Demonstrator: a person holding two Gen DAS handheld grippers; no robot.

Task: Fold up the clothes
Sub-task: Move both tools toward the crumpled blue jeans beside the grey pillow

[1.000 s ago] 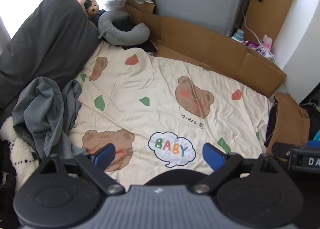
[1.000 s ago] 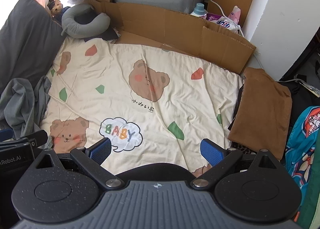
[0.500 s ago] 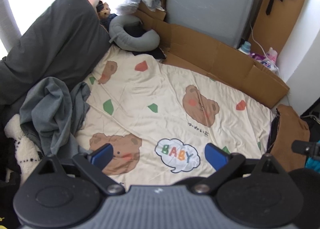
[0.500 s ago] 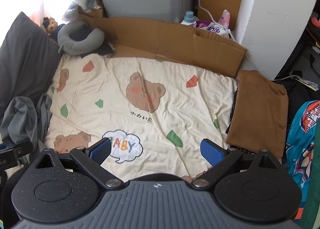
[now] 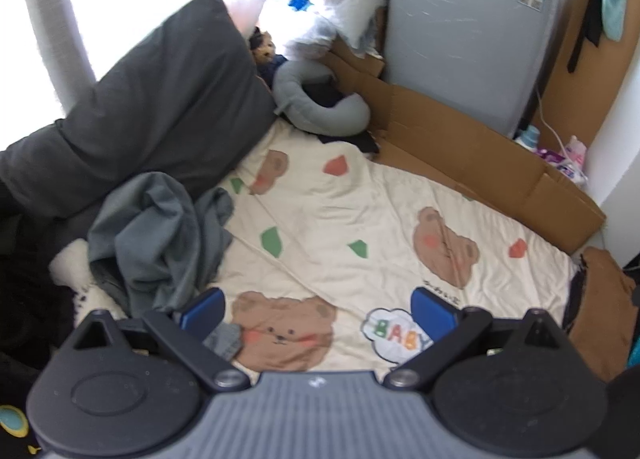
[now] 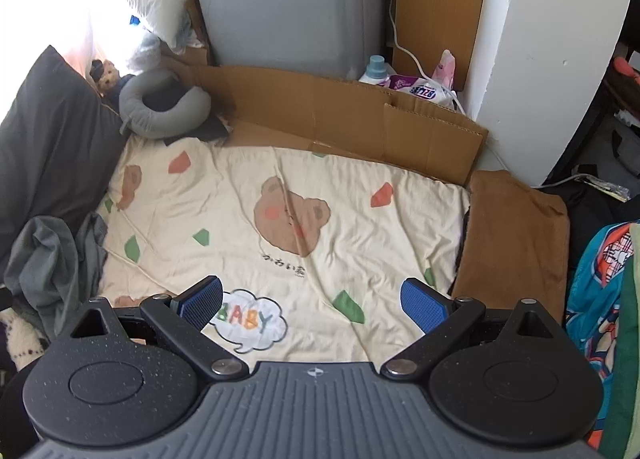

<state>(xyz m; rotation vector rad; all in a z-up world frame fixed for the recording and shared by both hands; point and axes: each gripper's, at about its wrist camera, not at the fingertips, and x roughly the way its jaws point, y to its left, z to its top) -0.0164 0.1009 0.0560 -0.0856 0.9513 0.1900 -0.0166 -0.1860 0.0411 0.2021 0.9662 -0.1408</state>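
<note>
The bear-print blanket [image 5: 360,219] covers the bed. The crumpled grey garment [image 5: 160,235] lies at its left edge, touching the dark pillow [image 5: 152,107]. Left gripper [image 5: 316,307] and right gripper [image 6: 312,299] are both spread apart and empty; a grasp could catch the blanket too.

We look down from high over the bear-print blanket [image 5: 360,219] through both wrist cameras. Left view sits further left; both share the cardboard [image 6: 340,111] edge.
</note>
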